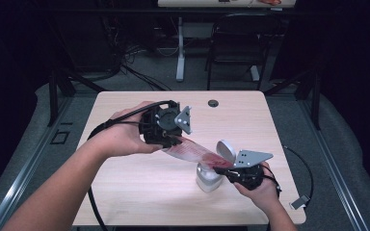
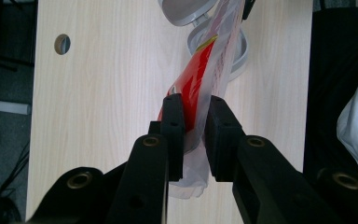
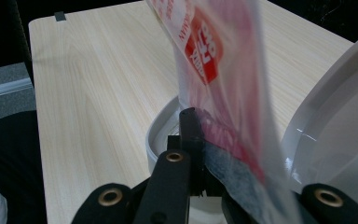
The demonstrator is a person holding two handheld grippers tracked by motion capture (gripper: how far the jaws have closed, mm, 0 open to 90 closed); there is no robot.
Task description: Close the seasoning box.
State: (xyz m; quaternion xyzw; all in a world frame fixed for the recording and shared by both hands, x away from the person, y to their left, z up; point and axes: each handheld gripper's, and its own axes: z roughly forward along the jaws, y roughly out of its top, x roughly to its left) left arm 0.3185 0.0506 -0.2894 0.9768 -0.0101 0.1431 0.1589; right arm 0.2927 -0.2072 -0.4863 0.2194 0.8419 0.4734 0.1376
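Observation:
A clear plastic bag with red print is stretched between my two grippers above the table. My left gripper is shut on its upper left end; in the left gripper view the twisted bag sits bunched between the jaws of that gripper. My right gripper is shut on the lower right end, over a small white bin whose flip lid stands open. In the right gripper view the bag rises from my right gripper, above the bin's rim and beside the lid.
The light wooden table has a round cable hole near its far edge. A dark chair and another desk's leg stand beyond it. Black cables trail from both grippers off the table's sides.

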